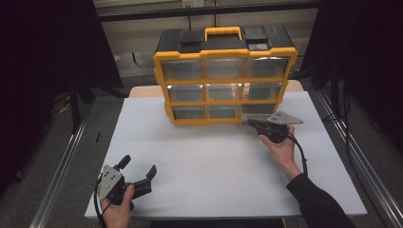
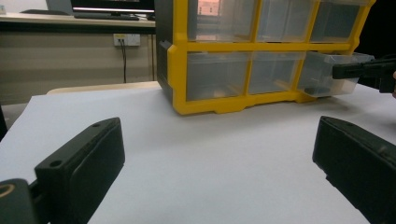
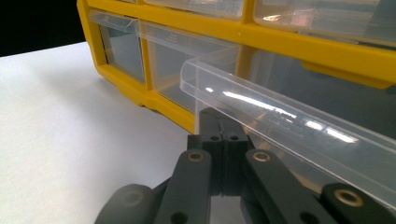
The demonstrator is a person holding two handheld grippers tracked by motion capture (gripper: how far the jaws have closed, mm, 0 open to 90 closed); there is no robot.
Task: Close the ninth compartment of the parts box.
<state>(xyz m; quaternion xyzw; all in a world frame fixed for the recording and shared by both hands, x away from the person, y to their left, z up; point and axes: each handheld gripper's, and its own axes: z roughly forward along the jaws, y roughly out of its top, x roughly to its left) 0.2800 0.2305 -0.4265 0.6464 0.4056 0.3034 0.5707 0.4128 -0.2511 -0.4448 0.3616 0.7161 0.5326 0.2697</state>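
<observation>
Left gripper (image 1: 140, 176): held low at the near left, jaws spread wide, empty, gripped from below by the left hand (image 1: 116, 209); right gripper (image 1: 251, 123): reaching forward, jaws pressed together; right hand (image 1: 281, 145) wrapped around its body, dark sleeve (image 1: 316, 199) trailing back.

Dim room, bright tabletop, glare on plastic.

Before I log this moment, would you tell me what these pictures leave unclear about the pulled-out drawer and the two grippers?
- Right gripper: jaws together at the clear plastic bottom-right drawer; in the right gripper view the drawer's front lip covers the tips, so a grip on it is uncertain.
- Drawer contents: a small dark shape in the left gripper view, too blurred to name.
- Yellow and black drawer cabinet: back unseen in the high view.
- Left gripper: open; the left gripper view's bottom edge cuts its jaws.
</observation>
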